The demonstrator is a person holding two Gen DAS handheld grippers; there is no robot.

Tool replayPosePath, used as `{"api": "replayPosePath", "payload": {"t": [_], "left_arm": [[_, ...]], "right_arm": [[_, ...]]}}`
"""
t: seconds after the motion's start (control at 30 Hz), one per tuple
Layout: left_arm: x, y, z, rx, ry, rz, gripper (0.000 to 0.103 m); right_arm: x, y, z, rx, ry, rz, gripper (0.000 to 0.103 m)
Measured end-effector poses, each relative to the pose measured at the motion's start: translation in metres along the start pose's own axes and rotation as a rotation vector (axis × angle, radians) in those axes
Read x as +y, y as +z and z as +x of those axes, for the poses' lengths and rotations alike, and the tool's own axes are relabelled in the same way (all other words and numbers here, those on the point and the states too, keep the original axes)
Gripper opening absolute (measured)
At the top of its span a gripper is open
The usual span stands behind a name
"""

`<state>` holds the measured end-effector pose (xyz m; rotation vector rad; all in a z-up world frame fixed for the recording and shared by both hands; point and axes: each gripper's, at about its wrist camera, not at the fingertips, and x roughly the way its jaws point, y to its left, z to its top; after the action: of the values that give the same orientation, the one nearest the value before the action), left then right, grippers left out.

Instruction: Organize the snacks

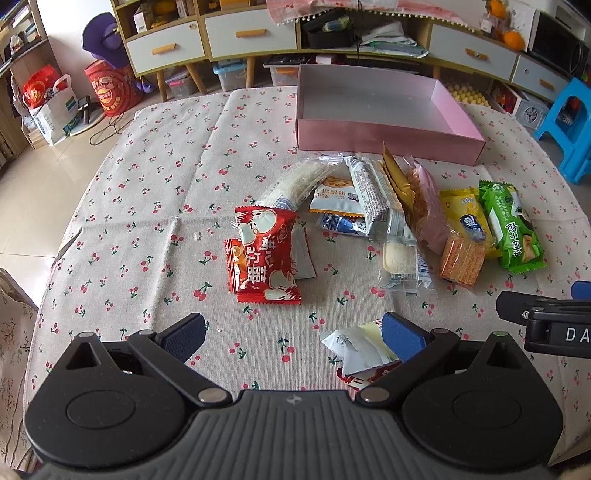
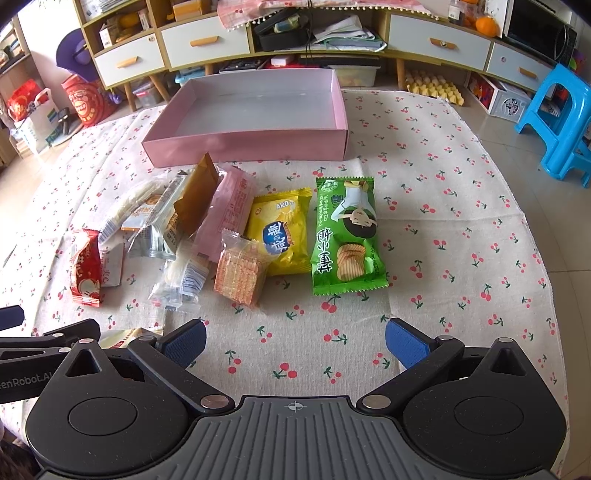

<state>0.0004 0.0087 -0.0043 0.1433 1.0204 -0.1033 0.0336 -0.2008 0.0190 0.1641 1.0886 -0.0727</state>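
An empty pink box (image 1: 388, 138) (image 2: 255, 142) stands at the far side of the cherry-print table. Several snack packets lie in front of it: a red packet (image 1: 267, 254) (image 2: 85, 267), white and blue packets (image 1: 365, 195), a clear wafer pack (image 1: 461, 258) (image 2: 240, 271), a yellow packet (image 1: 467, 218) (image 2: 280, 236) and a green chip packet (image 1: 511, 229) (image 2: 347, 236). My left gripper (image 1: 293, 334) is open above the table's near side; a small white packet (image 1: 356, 349) lies by its right finger. My right gripper (image 2: 295, 341) is open and empty, short of the green packet.
The right gripper's body shows at the right edge of the left wrist view (image 1: 546, 321); the left gripper's body shows at the left edge of the right wrist view (image 2: 44, 343). Beyond the table stand a drawer cabinet (image 1: 251, 33), bags on the floor (image 1: 55, 107) and a blue stool (image 2: 557, 118).
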Motion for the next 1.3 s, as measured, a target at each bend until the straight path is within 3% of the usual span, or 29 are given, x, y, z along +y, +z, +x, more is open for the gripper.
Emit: {"api": "replayPosePath", "payload": {"t": [1.07,1.3], "left_arm": [[0.001,0.003,-0.001,0.007,-0.009,0.004,0.102],[0.006,0.008,-0.003,-0.046,-0.005,0.024,0.103]], "right_arm": [[0.000,0.003,-0.004,-0.011,0.015,-0.003,0.103],[-0.018,0.016,-0.006,-0.049,0.029,0.071,0.103]]}}
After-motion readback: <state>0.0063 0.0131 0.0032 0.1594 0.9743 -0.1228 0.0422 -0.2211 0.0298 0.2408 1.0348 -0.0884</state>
